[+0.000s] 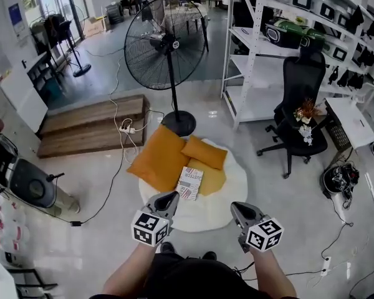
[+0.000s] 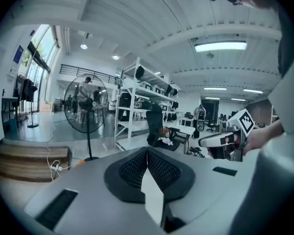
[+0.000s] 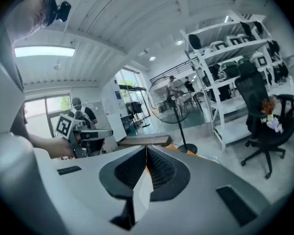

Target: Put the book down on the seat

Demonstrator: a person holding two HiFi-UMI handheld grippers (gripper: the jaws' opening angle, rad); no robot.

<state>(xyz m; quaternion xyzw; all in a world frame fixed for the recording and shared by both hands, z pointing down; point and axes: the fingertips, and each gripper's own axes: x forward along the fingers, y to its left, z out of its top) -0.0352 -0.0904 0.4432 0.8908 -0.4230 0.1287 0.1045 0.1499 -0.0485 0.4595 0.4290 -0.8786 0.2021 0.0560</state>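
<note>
The book (image 1: 190,182), with a red, white and blue cover, lies flat on the orange cushions (image 1: 159,157) on the round white seat (image 1: 227,205). Both grippers are held close to the person's body, short of the seat and above it. My left gripper (image 1: 169,199) is shut and holds nothing; in the left gripper view its jaws (image 2: 147,152) meet in a closed line. The right gripper (image 1: 235,208) is also shut and empty, its jaws closed together in the right gripper view (image 3: 146,149). Each gripper shows in the other's view, the right one (image 2: 219,140) and the left one (image 3: 85,133).
A tall pedestal fan (image 1: 165,42) stands just beyond the seat. A black office chair (image 1: 302,108) and a white shelf rack (image 1: 252,55) are at the right. A low wooden platform (image 1: 90,126) with a power strip (image 1: 126,128) and cables lies at the left.
</note>
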